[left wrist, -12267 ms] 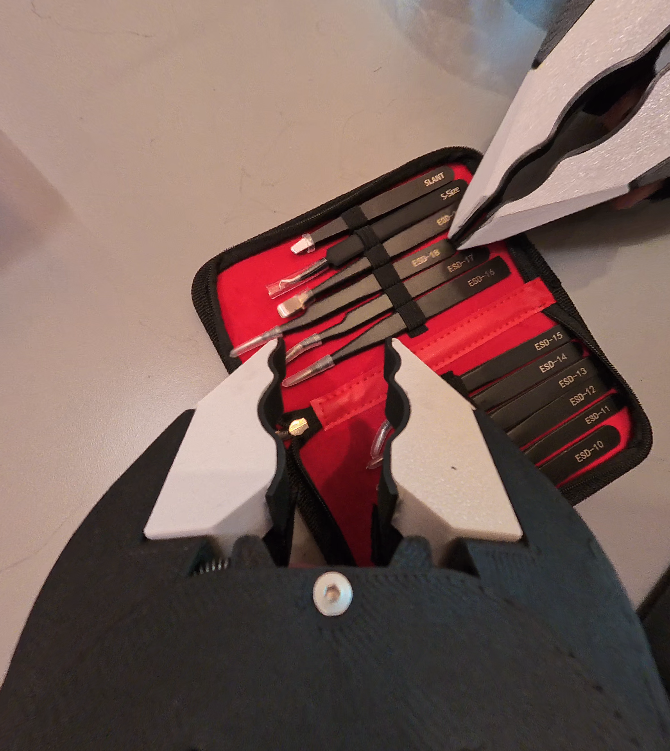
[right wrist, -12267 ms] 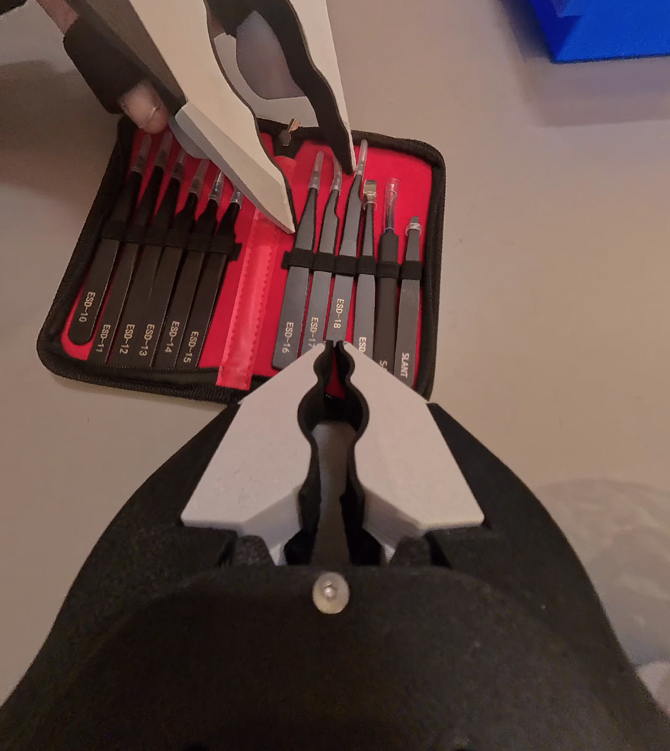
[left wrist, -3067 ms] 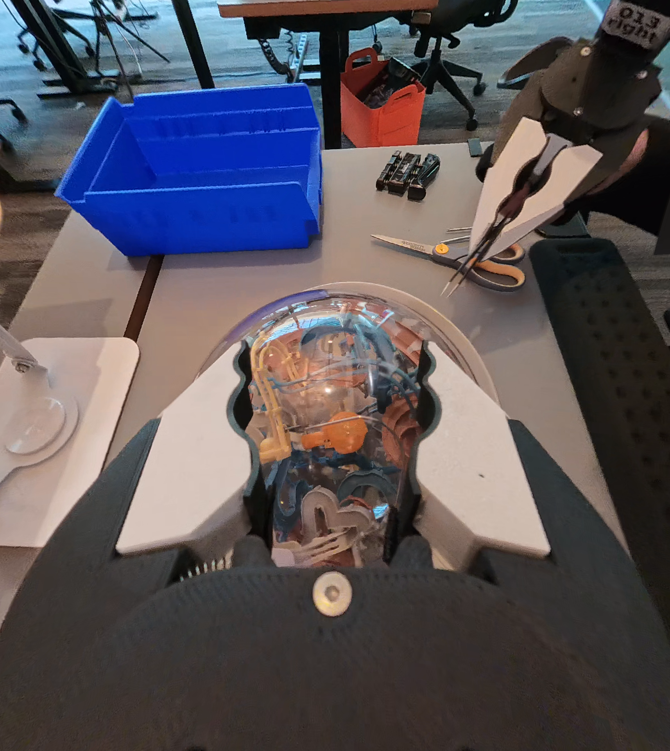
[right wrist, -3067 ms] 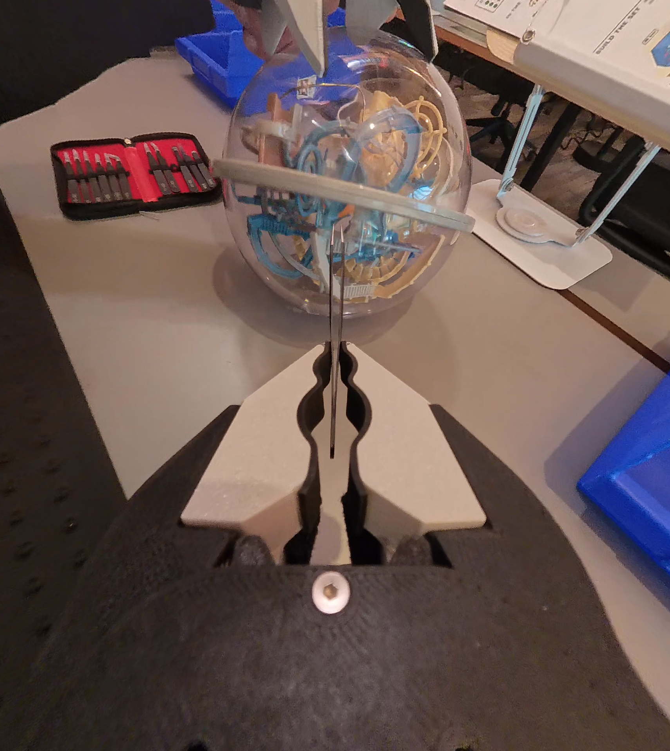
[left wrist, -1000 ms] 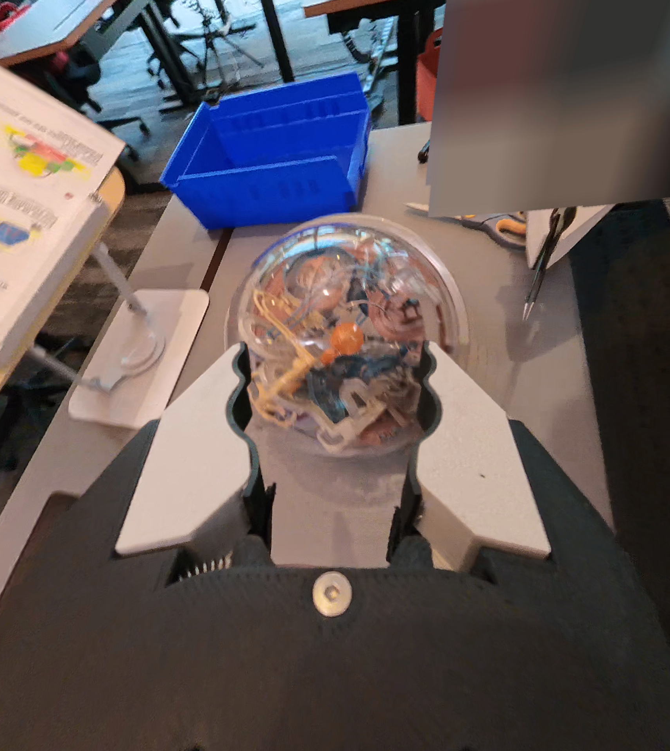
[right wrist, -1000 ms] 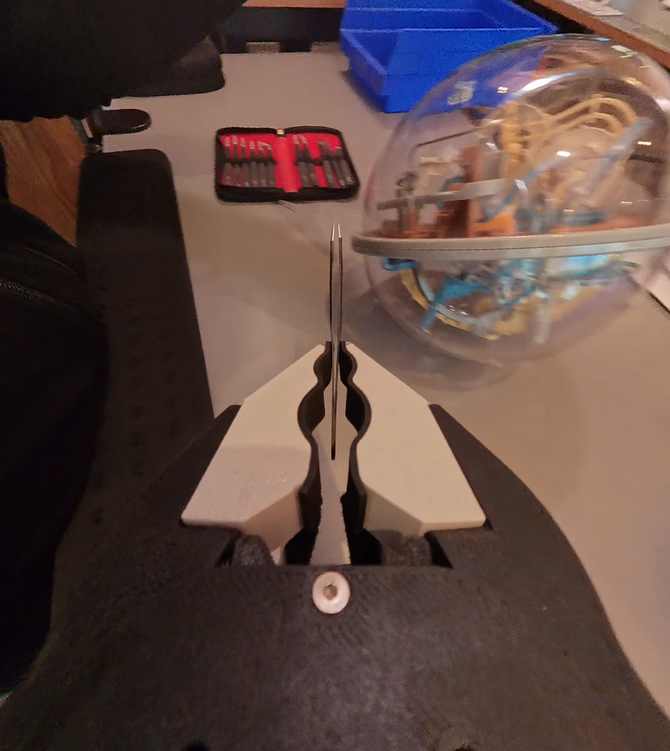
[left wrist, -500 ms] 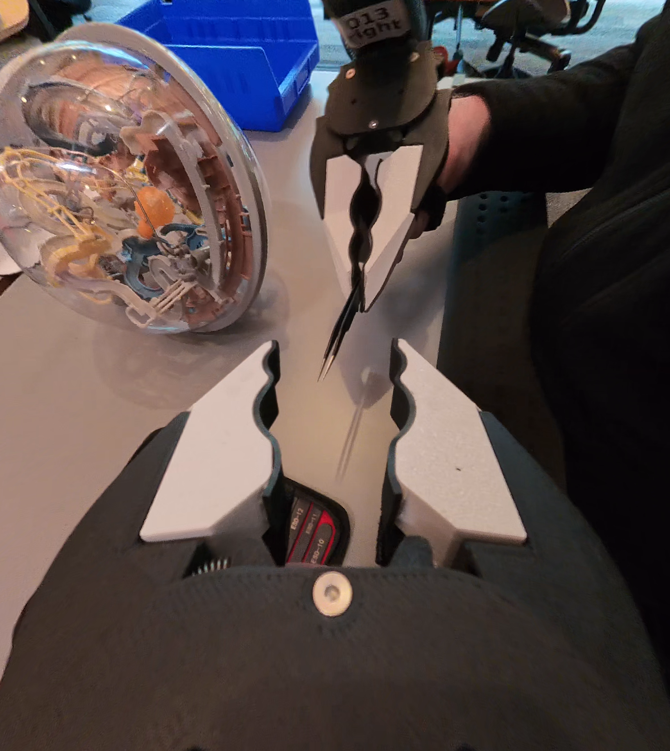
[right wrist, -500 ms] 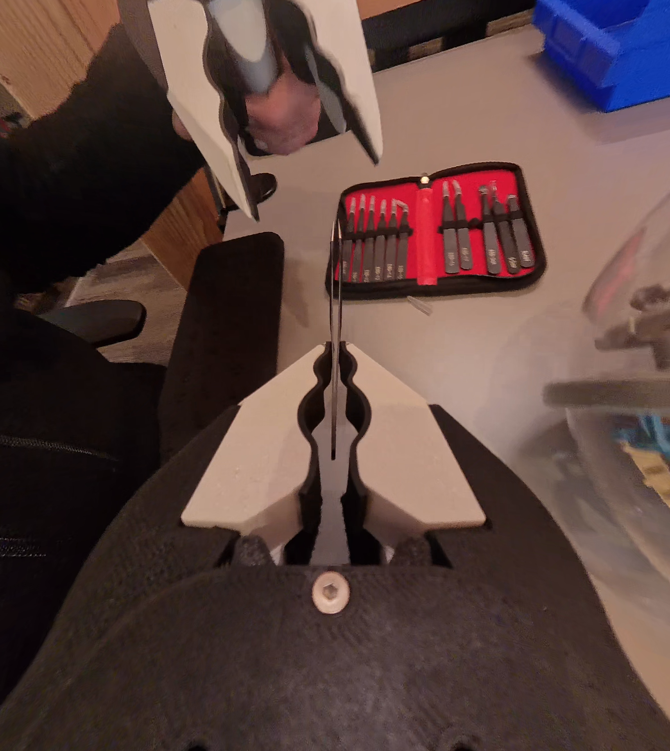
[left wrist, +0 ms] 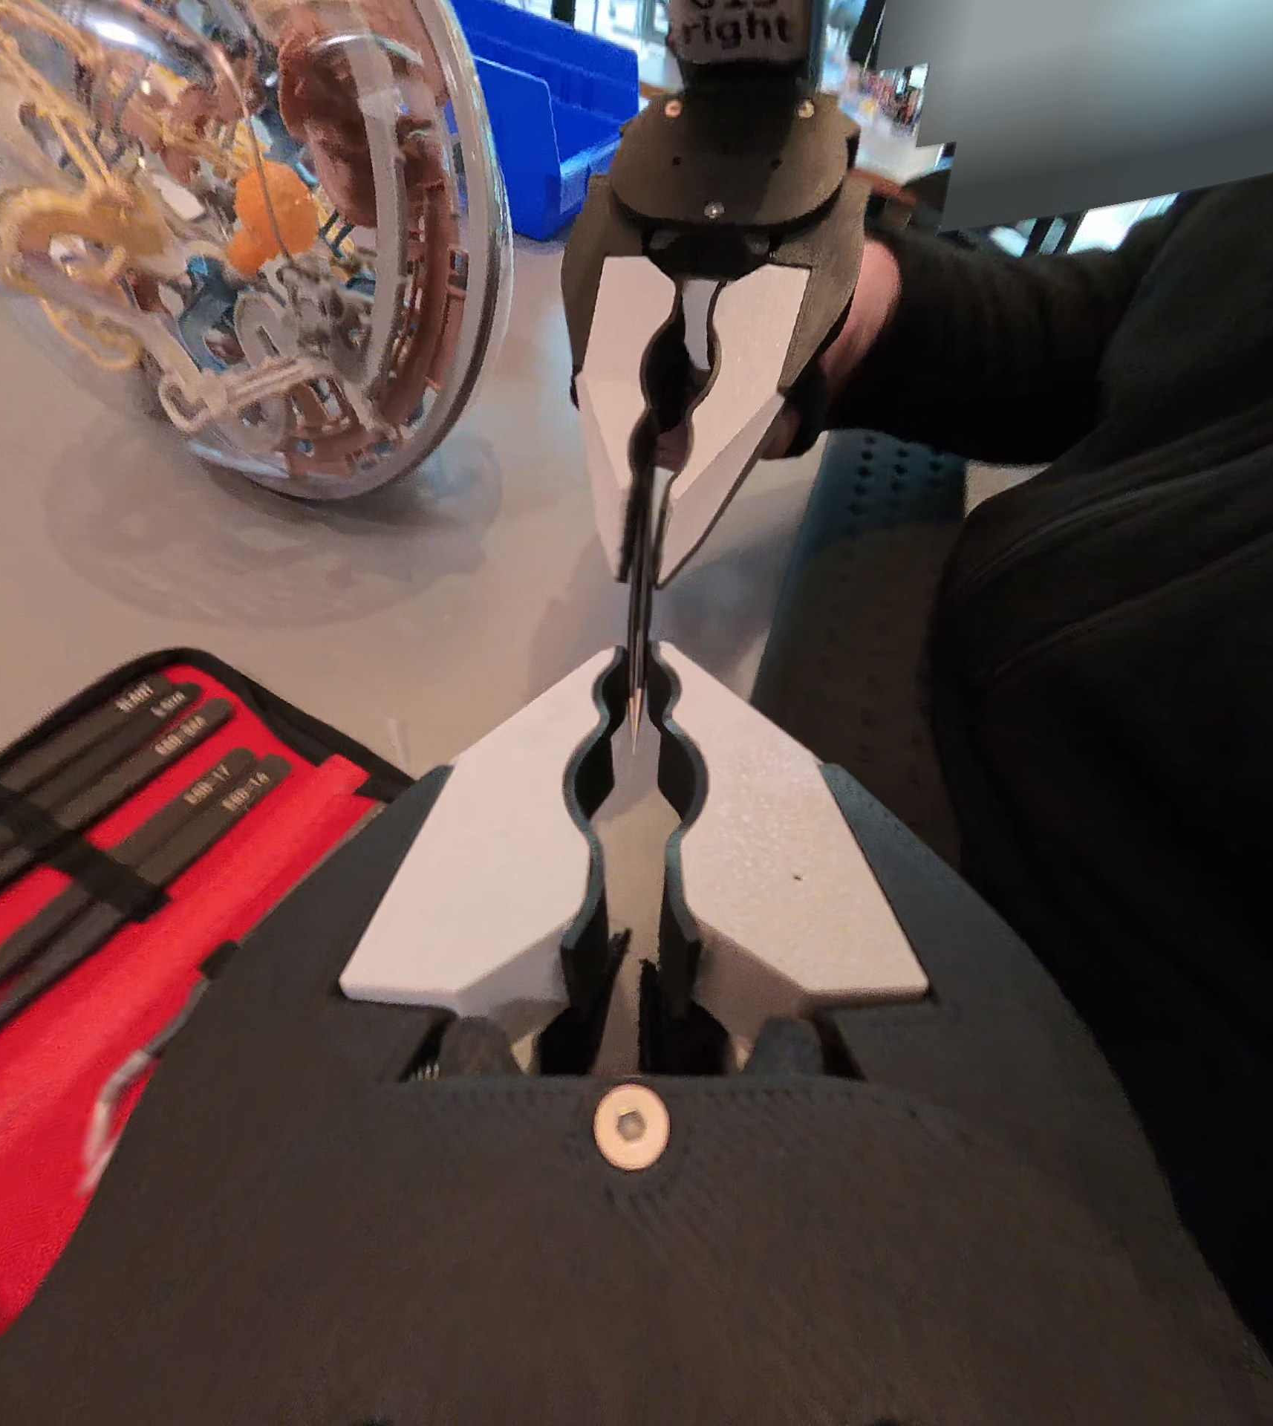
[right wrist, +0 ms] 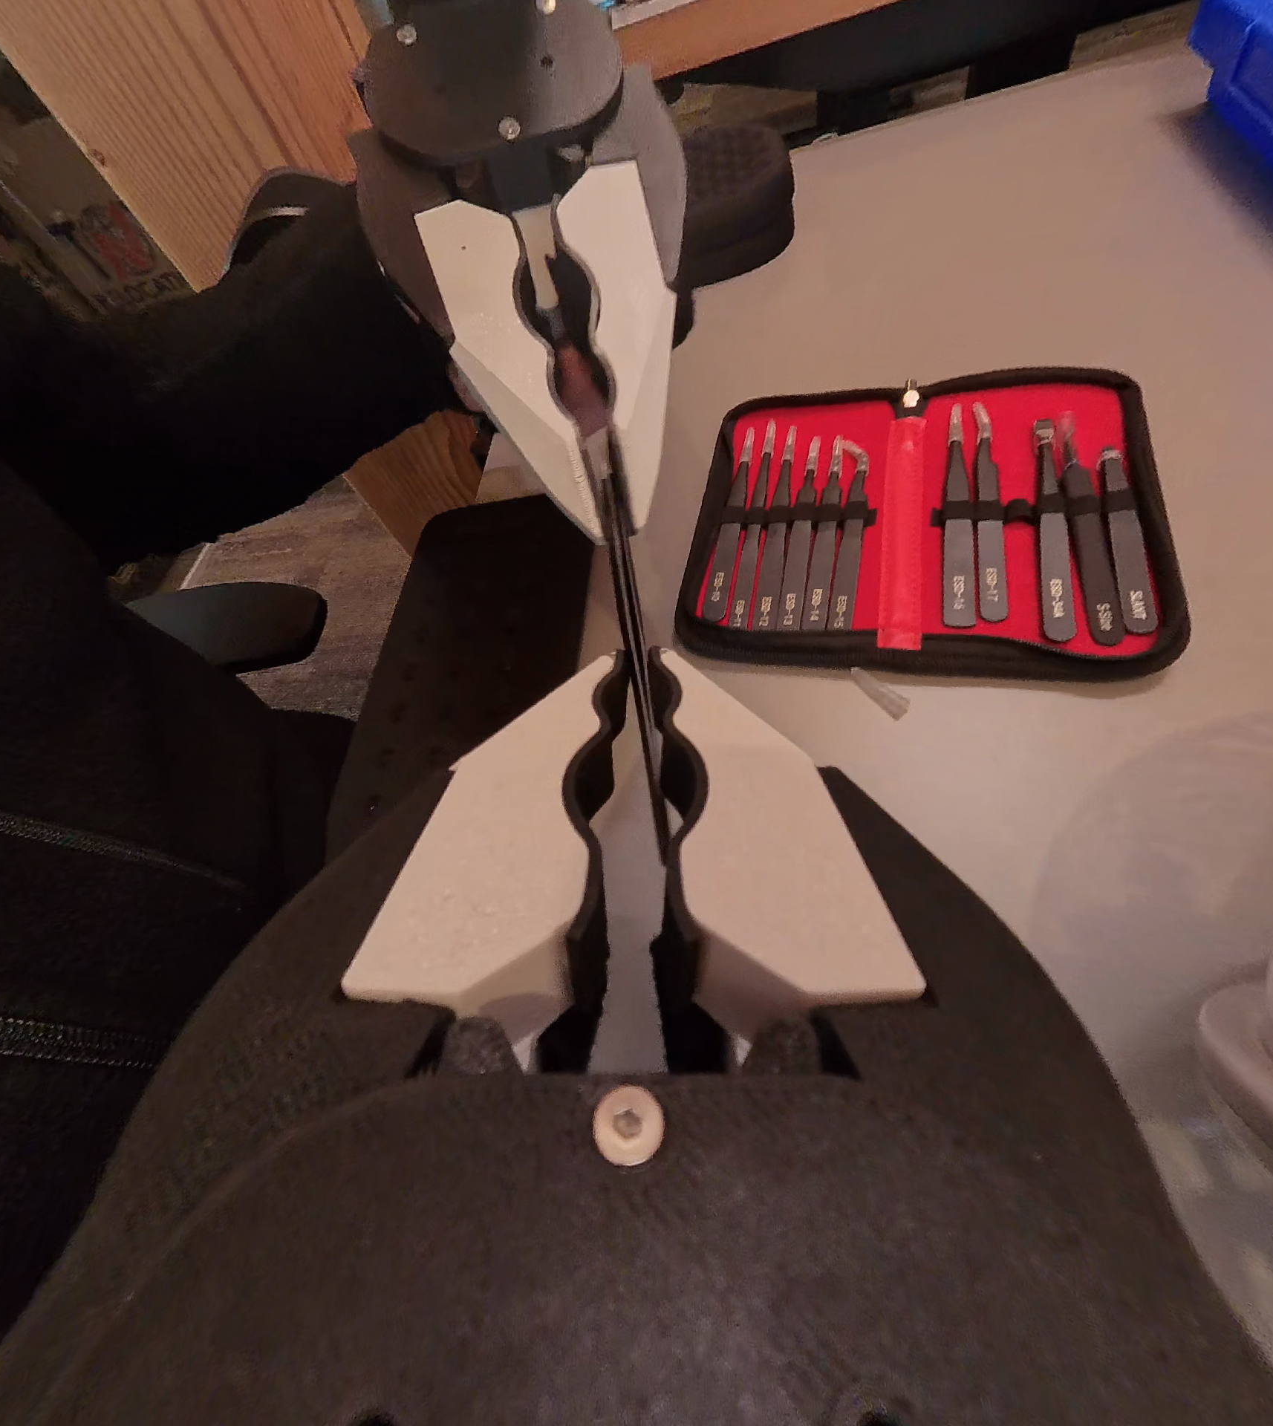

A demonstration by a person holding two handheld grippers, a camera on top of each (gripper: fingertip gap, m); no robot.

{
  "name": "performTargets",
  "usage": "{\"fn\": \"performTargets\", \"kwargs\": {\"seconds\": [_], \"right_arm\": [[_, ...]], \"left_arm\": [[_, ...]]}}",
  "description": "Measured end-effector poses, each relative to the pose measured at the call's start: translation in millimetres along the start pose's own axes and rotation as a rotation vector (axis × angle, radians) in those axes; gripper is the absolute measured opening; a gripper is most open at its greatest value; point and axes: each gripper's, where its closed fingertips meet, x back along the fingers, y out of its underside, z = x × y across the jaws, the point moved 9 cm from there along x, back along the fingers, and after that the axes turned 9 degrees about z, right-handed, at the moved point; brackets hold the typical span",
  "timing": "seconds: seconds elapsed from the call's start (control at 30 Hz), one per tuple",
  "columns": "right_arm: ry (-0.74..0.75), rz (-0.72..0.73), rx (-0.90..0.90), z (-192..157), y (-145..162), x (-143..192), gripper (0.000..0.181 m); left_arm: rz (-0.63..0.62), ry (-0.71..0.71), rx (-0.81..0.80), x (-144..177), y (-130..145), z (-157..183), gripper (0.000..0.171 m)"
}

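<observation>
Clear maze ball (left wrist: 232,247) and open tweezer case (right wrist: 927,532) share grey table (right wrist: 1004,255).

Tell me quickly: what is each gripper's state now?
Left gripper: shut on the thin black pointed tweezers, at their tips.
Right gripper: shut on the same tweezers, at their handle end.

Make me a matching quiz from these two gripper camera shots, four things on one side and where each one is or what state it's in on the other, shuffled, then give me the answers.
Things
1. tweezers
2. tool case
3. clear ball
4. blue bin

Places or states
A. lying open on the grey table, red inside
B. behind the ball, at the far side of the table
C. held in the air between the left gripper and the right gripper
D. resting on the table, coloured tracks inside

Pairs: 1-C, 2-A, 3-D, 4-B
</observation>
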Motion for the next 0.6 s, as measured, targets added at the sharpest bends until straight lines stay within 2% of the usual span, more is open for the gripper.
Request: {"fn": "performTargets", "kwargs": {"seconds": [0.07, 0.1, 0.2, 0.27, 0.4, 0.43, 0.6], "right_arm": [[0.092, -0.001, 0.123, -1, -6, -4, 0.01], [0.148, -0.012, 0.236, -4, -9, -5, 0.022], [0.268, -0.101, 0.629, -22, -15, -15, 0.025], [0.295, -0.183, 0.815, -30, -14, -26, 0.024], [0.343, -0.277, 1.033, -26, -8, -46, 0.017], [0.36, -0.283, 1.081, -25, -7, -48, 0.008], [0.343, -0.275, 1.046, -18, -9, -53, 0.006]], "left_arm": [[0.043, -0.041, 0.116, 8, 6, -5, 0.001], [0.068, -0.035, 0.195, 11, 9, -8, 0.001], [0.1, -0.032, 0.387, 17, 21, -15, 0.001], [0.107, -0.018, 0.449, 20, 24, -17, 0.001], [0.141, 0.033, 0.538, 24, 19, -17, 0.001], [0.145, 0.04, 0.559, 24, 19, -17, 0.001], [0.175, 0.048, 0.627, 28, 23, -25, 0.001]]}}
